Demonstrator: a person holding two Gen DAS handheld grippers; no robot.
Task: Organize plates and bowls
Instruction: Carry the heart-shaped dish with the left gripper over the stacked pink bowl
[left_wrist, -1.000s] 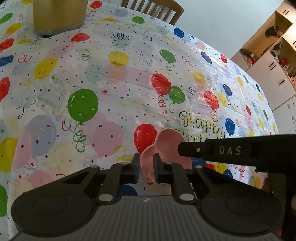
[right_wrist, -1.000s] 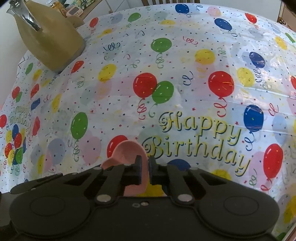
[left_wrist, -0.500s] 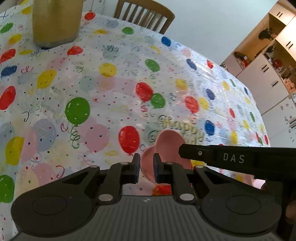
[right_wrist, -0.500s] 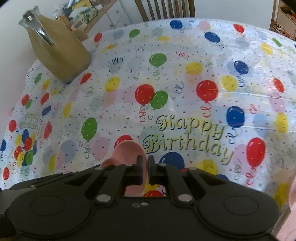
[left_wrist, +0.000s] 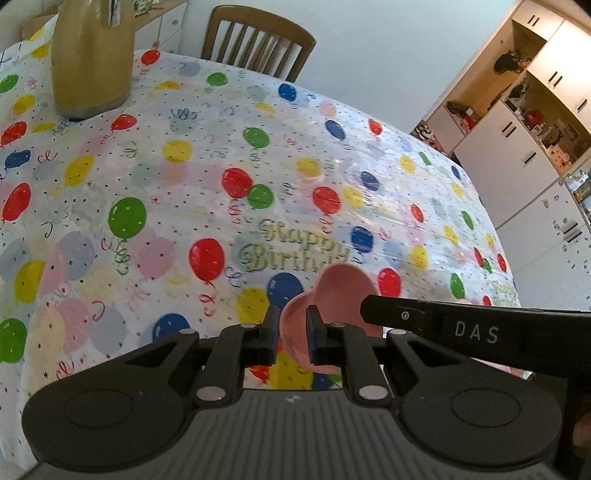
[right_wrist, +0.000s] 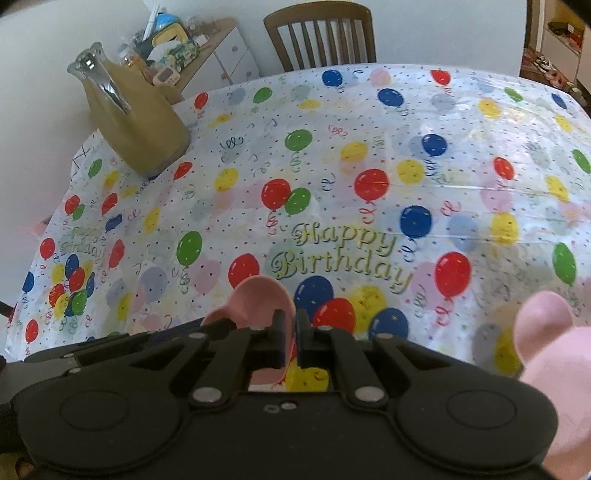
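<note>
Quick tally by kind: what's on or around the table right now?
Pink bowl, pinched by left claw and right claw: 1
Tan jug: 1
Wooden chair: 1
Blurred pink thing, kind unclear: 1
Total: 4

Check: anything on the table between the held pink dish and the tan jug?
Nothing: the right wrist view shows only bare balloon tablecloth between the pink dish and the tan jug.
</note>
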